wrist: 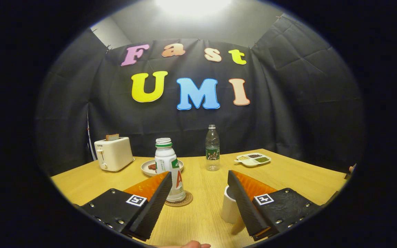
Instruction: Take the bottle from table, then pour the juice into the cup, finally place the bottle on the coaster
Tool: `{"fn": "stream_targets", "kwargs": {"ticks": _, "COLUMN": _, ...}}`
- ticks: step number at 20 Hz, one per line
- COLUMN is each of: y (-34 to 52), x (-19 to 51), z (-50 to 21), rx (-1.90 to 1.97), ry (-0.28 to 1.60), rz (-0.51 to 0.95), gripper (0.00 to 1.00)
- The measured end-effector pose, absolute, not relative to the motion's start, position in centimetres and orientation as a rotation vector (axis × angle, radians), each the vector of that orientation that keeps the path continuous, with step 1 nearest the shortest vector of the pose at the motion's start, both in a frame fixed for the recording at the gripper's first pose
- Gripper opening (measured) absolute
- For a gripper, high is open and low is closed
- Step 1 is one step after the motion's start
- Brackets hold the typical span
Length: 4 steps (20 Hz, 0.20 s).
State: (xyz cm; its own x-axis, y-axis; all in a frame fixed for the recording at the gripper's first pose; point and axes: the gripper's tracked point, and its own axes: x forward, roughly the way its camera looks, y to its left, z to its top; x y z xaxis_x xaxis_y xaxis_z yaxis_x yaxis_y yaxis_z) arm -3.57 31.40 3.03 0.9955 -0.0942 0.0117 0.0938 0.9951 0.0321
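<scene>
The jaws of the gripper [198, 186] stand wide apart with nothing between them but bare worktop [198, 213]. The white juice bottle [169, 172], uncapped and upright, stands on the round coaster [181, 201], just ahead of the left finger, at about 11 o'clock from the gap between the fingers; the finger's tip overlaps the bottle's lower part in the picture, and I cannot tell whether they touch. The white cup [228, 208] stands at about 3 o'clock from the gap, partly hidden behind the right finger.

Beyond the bottle, at 12 o'clock from it, a plate [147, 167] holds a brown piece of food. At 10 o'clock, well apart, a white toaster [113, 154] has a slice of bread sticking up from its slot. A clear water bottle [212, 148] stands upright near the worktop's middle, at about 12 o'clock from the gap. A divided tray [252, 159] with small portions lies at 1 o'clock, farther back. Part of a hand [191, 245] shows below the fingers.
</scene>
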Motion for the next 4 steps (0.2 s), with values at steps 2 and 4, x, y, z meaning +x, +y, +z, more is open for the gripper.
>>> {"fn": "stream_targets", "kwargs": {"ticks": 2, "y": 30.7, "x": -4.2, "z": 2.8, "rx": 0.013, "ry": -0.006, "rz": -0.104, "gripper": 0.98}}
{"fn": "stream_targets", "kwargs": {"ticks": 4, "y": 30.3, "x": -5.1, "z": 3.0, "rx": 0.006, "ry": -0.011, "rz": -0.101, "gripper": 0.98}}
